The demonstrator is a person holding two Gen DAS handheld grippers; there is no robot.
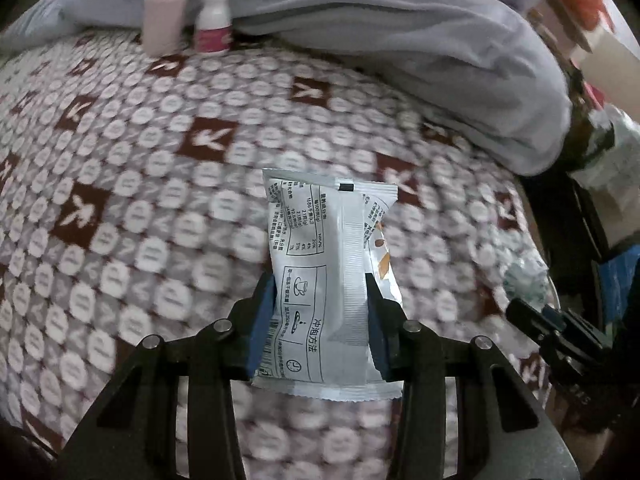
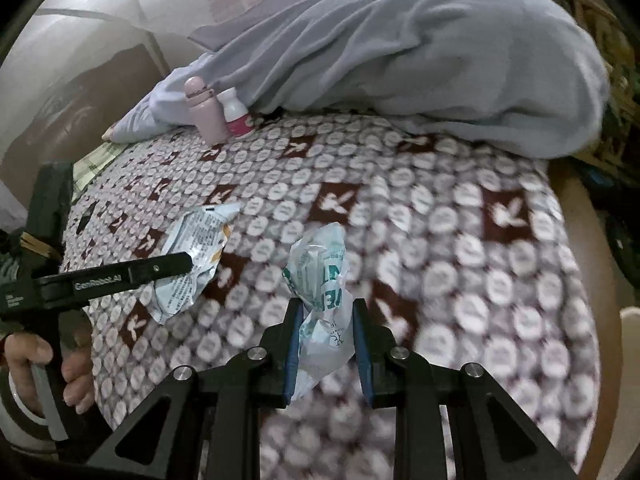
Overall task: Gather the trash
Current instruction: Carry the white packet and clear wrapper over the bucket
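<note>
A white printed sachet (image 1: pixel 320 232) stands upright between the blue pads of my left gripper (image 1: pixel 320 284), which is shut on its lower half above the patterned bedspread (image 1: pixel 160 160). The right wrist view shows the same sachet (image 2: pixel 192 248) at the left, held at the tip of the left gripper (image 2: pixel 176 276). My right gripper (image 2: pixel 325 304) is shut on a crumpled clear wrapper with green print (image 2: pixel 320 264), which sticks up past the fingertips. Part of the right gripper (image 1: pixel 552 328) shows at the right edge of the left wrist view.
A pink bottle (image 1: pixel 162 12) and a small white bottle with a pink label (image 1: pixel 214 20) stand at the far side of the bed against a bunched grey-blue quilt (image 1: pixel 400 40). A hand (image 2: pixel 24 356) grips the left tool. Boxes and bags (image 1: pixel 600 60) crowd the bed's right edge.
</note>
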